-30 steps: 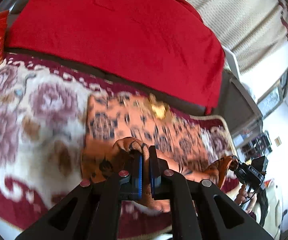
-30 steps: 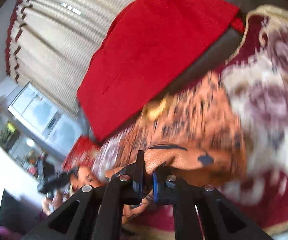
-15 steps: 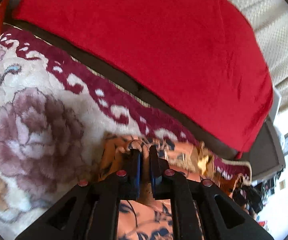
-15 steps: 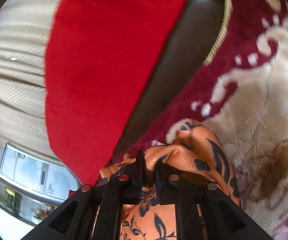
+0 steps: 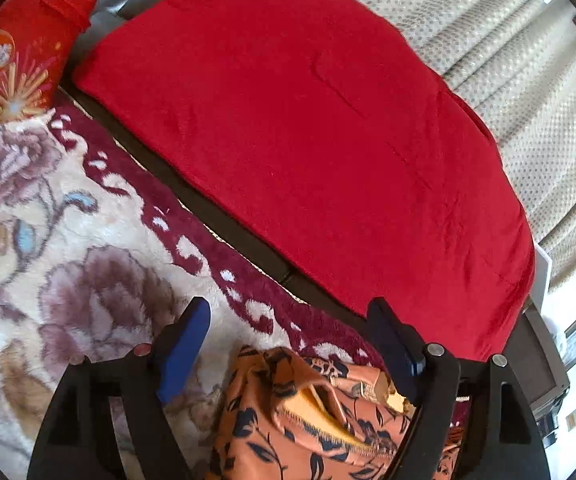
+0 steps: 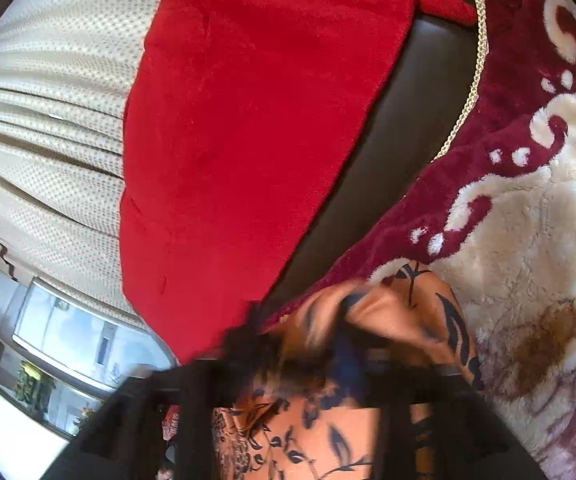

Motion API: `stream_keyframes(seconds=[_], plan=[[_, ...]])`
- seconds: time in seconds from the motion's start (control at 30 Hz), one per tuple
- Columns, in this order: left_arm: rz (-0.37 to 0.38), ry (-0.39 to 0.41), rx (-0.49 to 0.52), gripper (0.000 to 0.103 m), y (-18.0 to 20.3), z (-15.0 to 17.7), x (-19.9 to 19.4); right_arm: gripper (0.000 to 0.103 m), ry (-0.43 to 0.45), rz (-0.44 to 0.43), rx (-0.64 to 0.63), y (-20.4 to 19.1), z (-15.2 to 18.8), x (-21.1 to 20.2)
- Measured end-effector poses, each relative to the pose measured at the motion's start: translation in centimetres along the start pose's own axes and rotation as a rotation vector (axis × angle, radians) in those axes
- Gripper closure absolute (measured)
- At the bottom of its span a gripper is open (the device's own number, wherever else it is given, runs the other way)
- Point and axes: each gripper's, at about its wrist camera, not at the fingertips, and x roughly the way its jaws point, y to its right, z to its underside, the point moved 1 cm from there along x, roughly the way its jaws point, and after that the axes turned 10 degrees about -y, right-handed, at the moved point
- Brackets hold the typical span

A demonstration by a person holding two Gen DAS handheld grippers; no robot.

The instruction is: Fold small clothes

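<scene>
Here, orange garment (image 5: 308,420) on floral blanket (image 5: 67,240), seemingly no container.

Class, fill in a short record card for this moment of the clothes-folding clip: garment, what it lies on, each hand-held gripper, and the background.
garment: orange cloth with dark leaf print, lying bunched
surface: floral blanket, cream with maroon border
left hand-held gripper: jaws opening, standing wide; cloth edge between them, pads not pressing it
right hand-held gripper: blurred, jaws opening; cloth lies under it
background: red cover, beige curtain
fold: top edge laid over, cloth released
</scene>
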Motion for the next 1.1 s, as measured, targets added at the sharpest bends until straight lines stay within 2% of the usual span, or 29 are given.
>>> stream_keyframes(seconds=[0.03, 0.1, 0.2, 0.27, 0.3, 0.37, 0.43, 0.47, 0.53, 0.6, 0.63, 0.7, 0.73, 0.8, 0.83, 0.93, 1.0, 1.1], plan=[[-0.010, -0.010, 0.026, 0.022, 0.5, 0.4, -0.2, 0.014, 0.047, -0.008, 0.010, 0.0, 0.3, -0.6], [-0.046, -0.047, 0.106, 0.022, 2.0, 1.3, -0.3, 0.014, 0.128, -0.009, 0.008, -0.2, 0.7, -1.9], [-0.081, -0.077, 0.234, 0.022, 4.3, 3.6, -0.8, 0.016, 0.129, 0.010, -0.024, -1.0, 1.3, -2.9], [-0.130, -0.135, 0.308, 0.022, 5.3, 5.4, -0.4, 0.018, 0.063, 0.070, -0.102, -2.5, 2.1, -2.5], [-0.131, -0.164, 0.333, 0.022, 5.6, 6.4, 0.0, 0.028, 0.019, 0.095, -0.154, -3.4, 2.8, -1.8], [-0.125, -0.233, 0.367, 0.022, 5.8, 7.7, 1.0, 0.038, -0.098, 0.188, -0.267, -5.4, 4.5, 0.2], [-0.157, -0.340, 0.399, 0.022, 5.6, 8.4, 3.2, 0.050, -0.197, 0.237, -0.375, -6.8, 6.6, 2.4], [-0.151, -0.384, 0.396, 0.022, 5.3, 8.5, 4.3, 0.056, -0.251, 0.272, -0.428, -7.3, 7.5, 3.6], [-0.114, -0.423, 0.335, 0.022, 4.5, 7.8, 6.0, 0.058, -0.344, 0.352, -0.516, -8.0, 9.2, 6.0], [-0.051, -0.444, 0.261, 0.022, 4.0, 6.3, 8.0, 0.058, -0.375, 0.400, -0.562, -8.3, 9.7, 8.1], [0.005, -0.433, 0.223, 0.022, 3.7, 5.2, 9.1, 0.058, -0.368, 0.438, -0.583, -8.5, 9.5, 9.3], [0.034, -0.393, 0.180, 0.022, 3.4, 4.2, 9.7, 0.058, -0.342, 0.470, -0.585, -8.5, 8.7, 11.0], [0.053, -0.359, 0.153, 0.022, 3.2, 3.6, 9.8, 0.058, -0.318, 0.451, -0.569, -8.6, 8.5, 11.6], [0.097, -0.301, 0.105, 0.022, 2.8, 2.6, 9.6, 0.057, -0.198, 0.344, -0.526, -8.8, 6.7, 11.3], [0.103, -0.266, 0.089, 0.022, 2.6, 2.3, 9.3, 0.057, -0.118, 0.300, -0.500, -8.8, 5.7, 10.7], [0.087, -0.186, 0.057, 0.022, 1.8, 1.6, 8.5, 0.054, 0.010, 0.238, -0.403, -8.1, 3.4, 8.8], [0.077, -0.198, 0.032, 0.022, 1.1, 1.3, 8.8, 0.054, 0.032, 0.239, -0.387, -7.8, 3.2, 7.7], [0.082, -0.207, 0.032, 0.022, 1.4, 1.4, 7.9, 0.054, 0.011, 0.318, -0.408, -7.9, 3.7, 6.6]])
